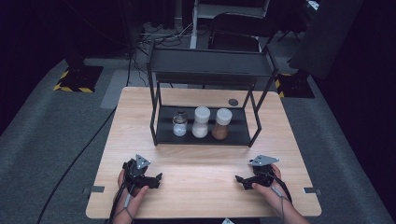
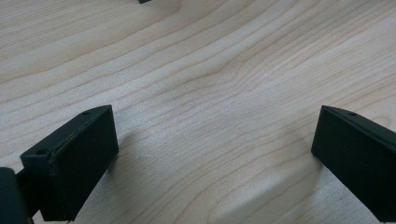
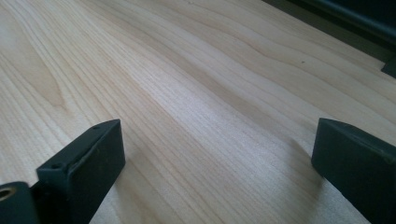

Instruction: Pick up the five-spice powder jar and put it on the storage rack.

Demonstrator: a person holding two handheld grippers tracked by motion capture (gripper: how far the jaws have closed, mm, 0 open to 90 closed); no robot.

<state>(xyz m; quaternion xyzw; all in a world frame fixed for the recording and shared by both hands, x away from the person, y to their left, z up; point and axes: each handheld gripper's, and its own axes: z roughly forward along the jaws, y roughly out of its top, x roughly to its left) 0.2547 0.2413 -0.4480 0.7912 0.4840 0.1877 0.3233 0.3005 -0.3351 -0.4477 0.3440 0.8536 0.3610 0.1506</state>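
Note:
A black two-tier metal rack (image 1: 205,133) stands at the middle of the wooden table (image 1: 201,186). On its lower shelf stand three jars in a row: a small glass shaker with a silver cap (image 1: 180,123), a white-lidded jar of white powder (image 1: 201,122) and a white-lidded jar of brown spice (image 1: 221,124). My left gripper (image 1: 156,179) rests on the table near the front left, open, nothing between its jaws. My right gripper (image 1: 240,181) rests near the front right, open and empty. In the left gripper view (image 2: 212,154) and the right gripper view (image 3: 217,158), bare wood lies between the wide-set jaws.
A small dark round disc (image 1: 233,102) lies on the table behind the rack at right. The rack's upper shelf (image 1: 210,63) holds nothing. Bare wood stretches between the grippers and the rack. Grey carpet, cables and a dark chair surround the table.

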